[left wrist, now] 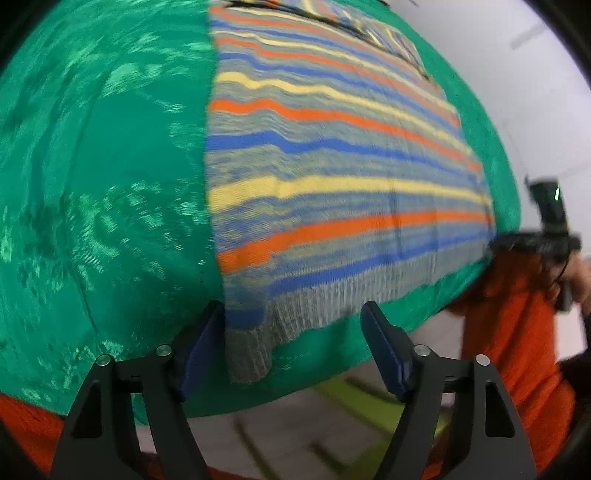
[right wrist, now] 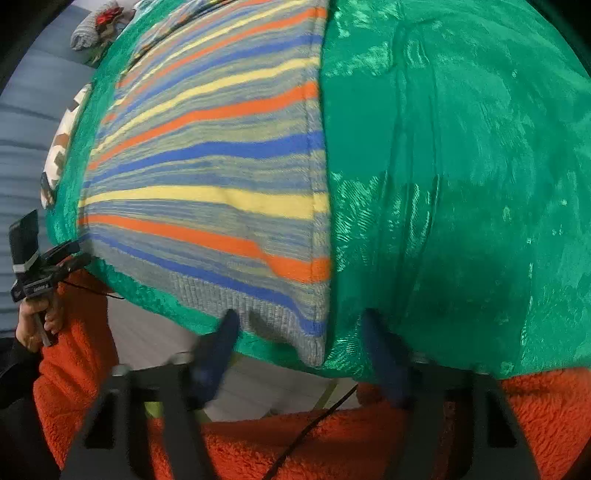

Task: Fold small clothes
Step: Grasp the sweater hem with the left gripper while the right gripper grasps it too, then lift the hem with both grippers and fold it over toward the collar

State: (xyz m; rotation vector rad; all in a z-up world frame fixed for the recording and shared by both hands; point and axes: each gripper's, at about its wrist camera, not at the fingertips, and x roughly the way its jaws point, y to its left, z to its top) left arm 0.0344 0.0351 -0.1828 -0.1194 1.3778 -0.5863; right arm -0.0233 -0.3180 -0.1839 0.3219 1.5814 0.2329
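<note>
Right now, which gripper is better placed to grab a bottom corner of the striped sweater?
Left gripper: the striped sweater has its ribbed corner hanging between its open fingers. The right gripper is open too, its corner lying just ahead.

I count one striped knit garment lying on one green cloth that covers the worktop. I have two grippers: the left gripper with two blue-padded fingers spread apart, and the right gripper, also two fingers, spread the same. Beyond the far edge I count one rolled grey bundle and one white-and-brown patterned piece. One orange fleece fills the near side.
</note>
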